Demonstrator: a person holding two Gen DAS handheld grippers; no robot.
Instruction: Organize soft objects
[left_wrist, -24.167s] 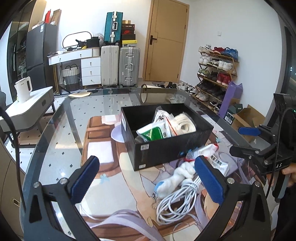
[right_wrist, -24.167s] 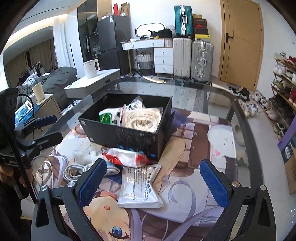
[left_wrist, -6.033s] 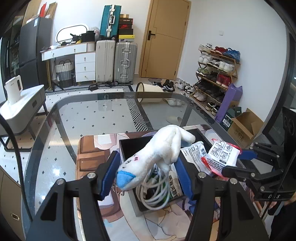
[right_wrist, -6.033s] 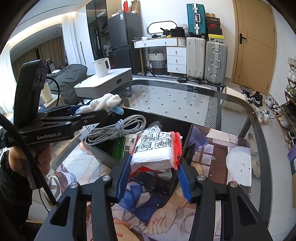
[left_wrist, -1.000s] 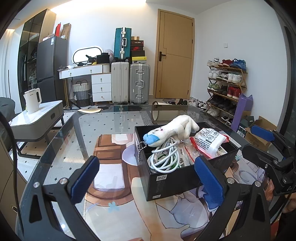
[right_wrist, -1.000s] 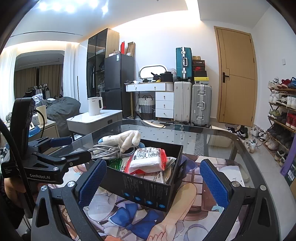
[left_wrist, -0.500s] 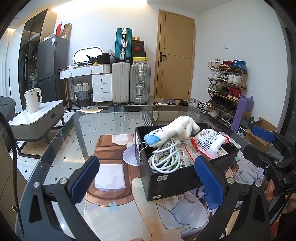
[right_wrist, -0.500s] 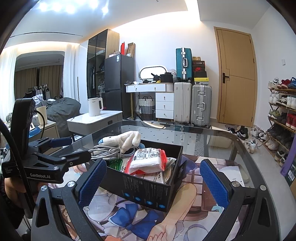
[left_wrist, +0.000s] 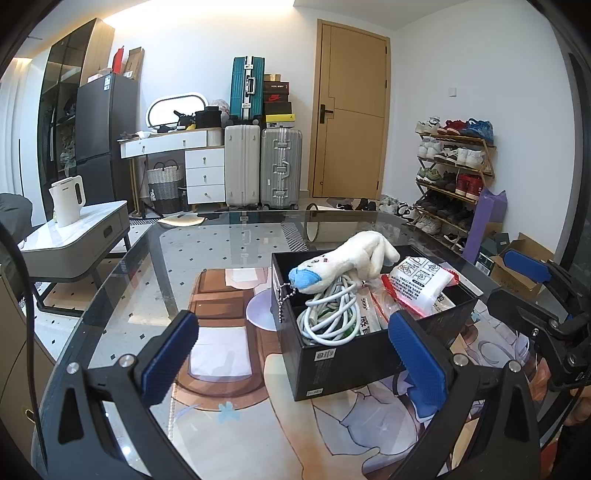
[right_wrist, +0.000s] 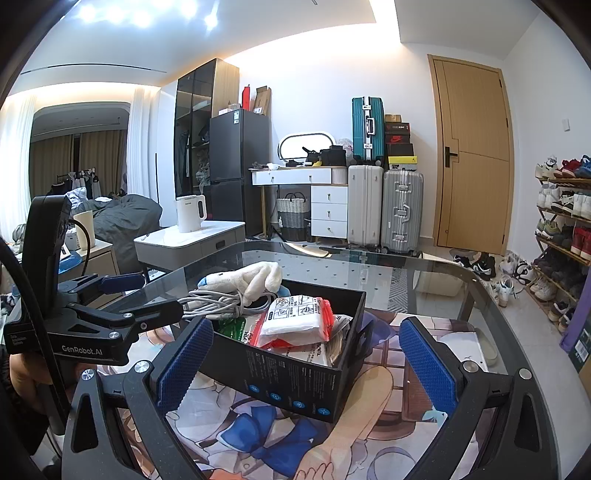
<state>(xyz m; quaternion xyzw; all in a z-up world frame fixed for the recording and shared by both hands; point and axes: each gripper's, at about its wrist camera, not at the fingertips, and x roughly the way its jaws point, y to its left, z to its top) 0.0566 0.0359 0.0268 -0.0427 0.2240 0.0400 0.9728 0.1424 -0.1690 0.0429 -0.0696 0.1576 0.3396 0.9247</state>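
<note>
Between the spread pads of the left gripper and right gripper nothing is held; both are drawn back from the black box. Plush toy, cable coil and red-edged packet, carried seconds earlier, are now piled inside. Sorting is judged essentially complete.

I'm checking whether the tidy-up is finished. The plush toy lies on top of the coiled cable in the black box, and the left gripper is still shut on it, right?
Not quite. The left wrist view shows the left gripper open and holding nothing. The plush toy does lie on the coiled cable in the black box.
</note>
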